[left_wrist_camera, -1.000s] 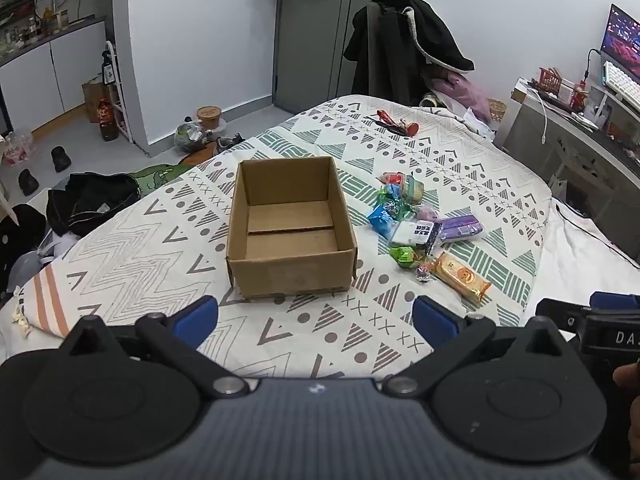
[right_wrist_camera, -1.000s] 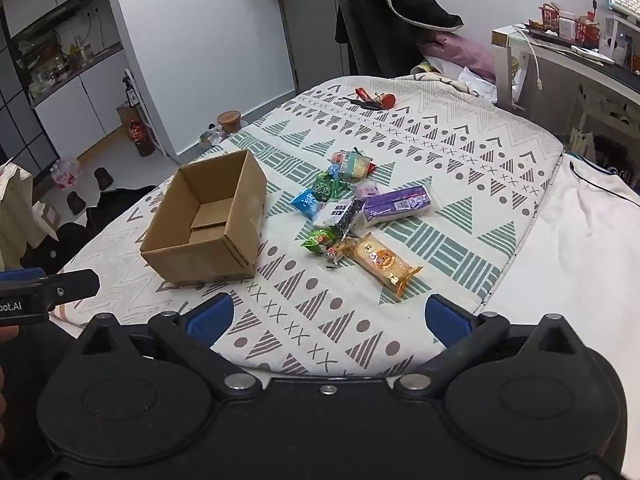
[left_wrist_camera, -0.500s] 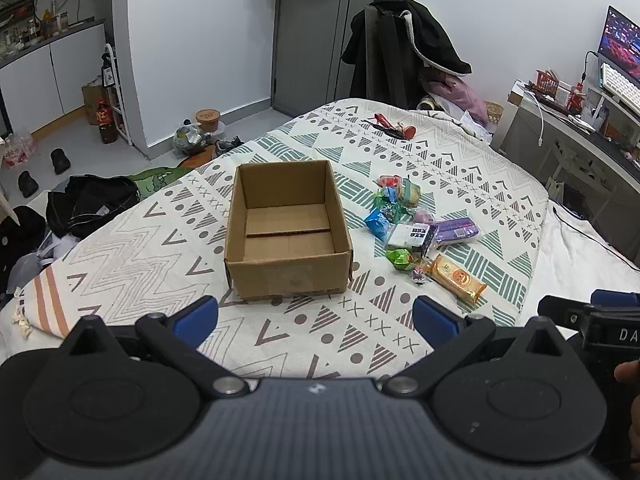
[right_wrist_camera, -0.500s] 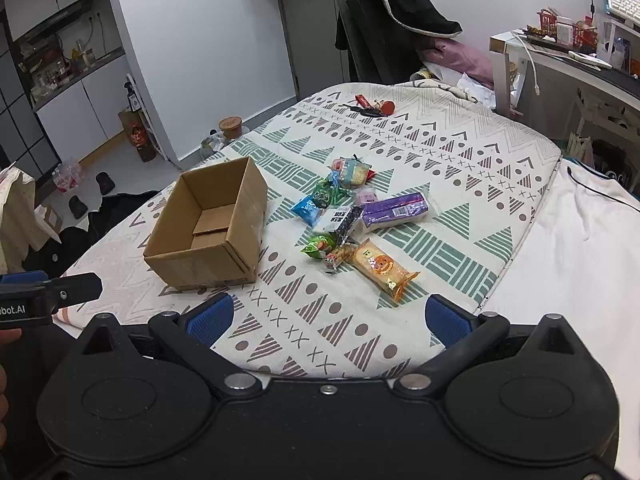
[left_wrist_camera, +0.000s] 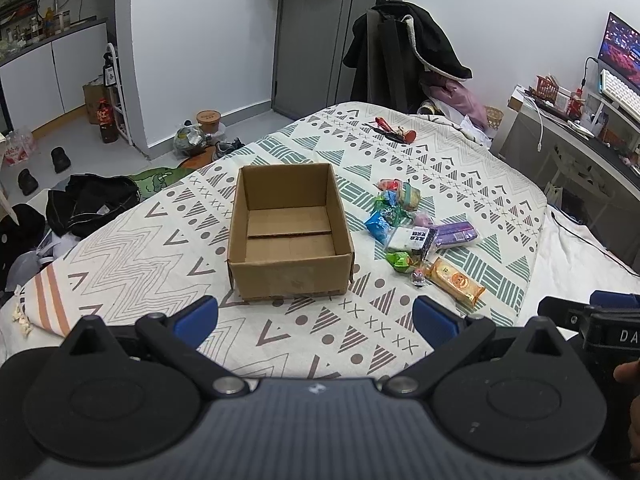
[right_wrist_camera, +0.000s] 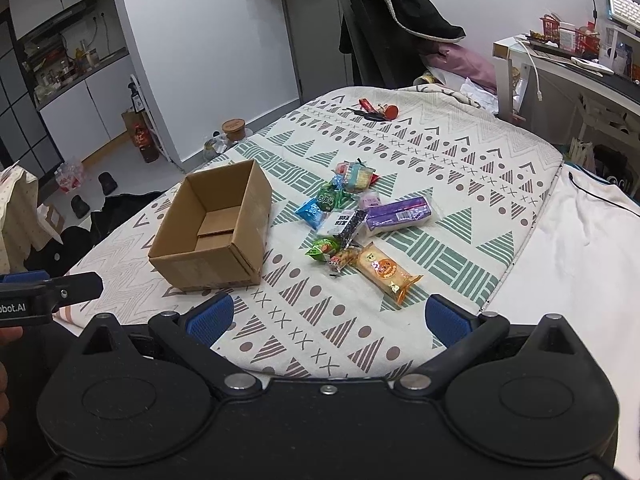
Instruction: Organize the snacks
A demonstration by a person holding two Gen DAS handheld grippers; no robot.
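Note:
An empty open cardboard box point(left_wrist_camera: 289, 236) point(right_wrist_camera: 216, 232) stands on the patterned bed cover. Right of it lies a loose pile of several snack packets: an orange packet point(left_wrist_camera: 455, 281) point(right_wrist_camera: 387, 273) nearest me, a purple pack point(left_wrist_camera: 456, 233) point(right_wrist_camera: 400, 209), a black-and-white packet point(left_wrist_camera: 412, 238) point(right_wrist_camera: 344, 222), a blue one point(left_wrist_camera: 377, 224) point(right_wrist_camera: 311, 211) and small green ones point(left_wrist_camera: 400, 261) point(right_wrist_camera: 322, 248). My left gripper point(left_wrist_camera: 315, 316) hovers open in front of the box. My right gripper point(right_wrist_camera: 328, 318) hovers open short of the orange packet. Both hold nothing.
The bed cover point(left_wrist_camera: 144, 252) ends at a white sheet point(right_wrist_camera: 568, 264) on the right. Keys and red items point(left_wrist_camera: 394, 130) lie at the far end. A chair with a dark coat point(left_wrist_camera: 404, 52) and a desk point(right_wrist_camera: 560, 64) stand beyond. Clothes and shoes point(left_wrist_camera: 92, 204) litter the floor at left.
Both cameras have drawn back and risen slightly, so the box and snacks look a little farther away. Nothing on the bed has moved and both grippers stay open.

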